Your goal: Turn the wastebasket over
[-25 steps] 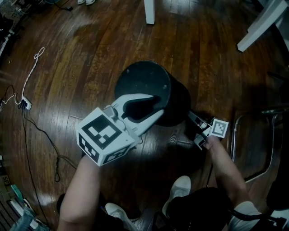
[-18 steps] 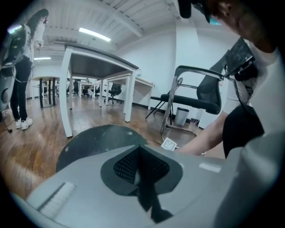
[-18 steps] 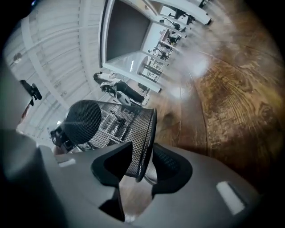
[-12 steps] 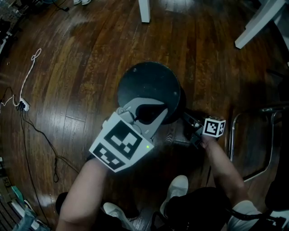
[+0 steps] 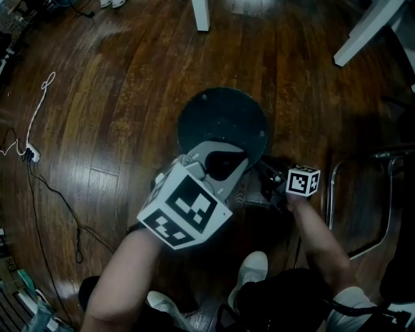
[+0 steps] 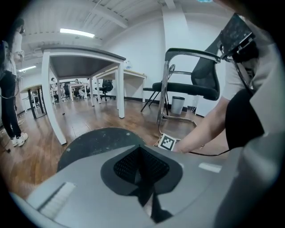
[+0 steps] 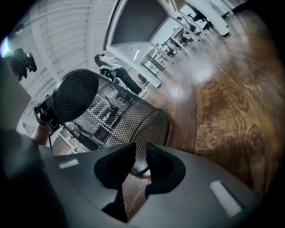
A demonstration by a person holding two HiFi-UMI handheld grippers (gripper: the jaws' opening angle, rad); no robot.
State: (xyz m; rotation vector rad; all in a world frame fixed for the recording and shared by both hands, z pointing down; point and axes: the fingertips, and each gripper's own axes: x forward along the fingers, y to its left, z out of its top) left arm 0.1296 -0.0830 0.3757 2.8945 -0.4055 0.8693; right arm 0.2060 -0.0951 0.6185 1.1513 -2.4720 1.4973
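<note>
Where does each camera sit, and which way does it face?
Head view: from head, down on wastebasket, left gripper, right gripper, forearms.
Left gripper view: on the shut left gripper, across wastebasket's base toward chair; right forearm shows.
Right gripper view: on that gripper, facing the wastebasket's mesh, which stands between its closing jaws.
All share the wastebasket.

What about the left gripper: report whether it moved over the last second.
Yes. The left gripper shifted rightward, judged against the white table leg at the top.

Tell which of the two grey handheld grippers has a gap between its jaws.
The right gripper: its jaws stand apart, closing, with the black mesh wastebasket between them. On the left gripper they are together.
</note>
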